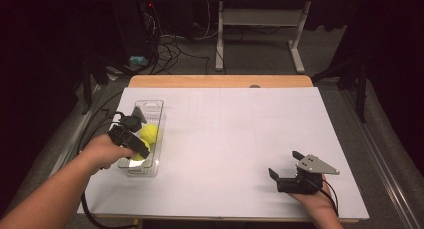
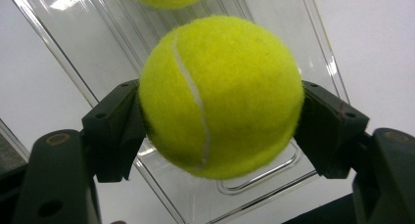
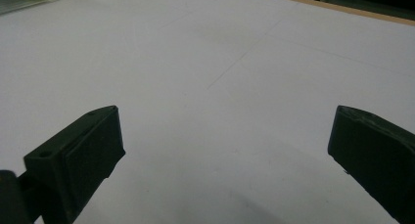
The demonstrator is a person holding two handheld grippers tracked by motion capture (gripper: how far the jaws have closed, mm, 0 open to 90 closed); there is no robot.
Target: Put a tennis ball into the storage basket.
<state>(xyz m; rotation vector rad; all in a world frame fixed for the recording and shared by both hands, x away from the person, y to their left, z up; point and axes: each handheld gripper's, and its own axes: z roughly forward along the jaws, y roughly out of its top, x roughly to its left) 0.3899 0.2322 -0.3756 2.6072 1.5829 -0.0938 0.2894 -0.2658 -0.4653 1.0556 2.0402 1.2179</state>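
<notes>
A clear plastic tray [image 1: 150, 107] lies on the white counter [image 1: 240, 134], at its left side. Two yellow tennis balls [image 1: 148, 132] sit in that tray; the right gripper [image 1: 287, 170] rests well to its right.

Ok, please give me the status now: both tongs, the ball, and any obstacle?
Left tongs shut on tennis ball, over clear tray. Right tongs open, on the white table. Second ball already in tray; nothing blocking.
</notes>
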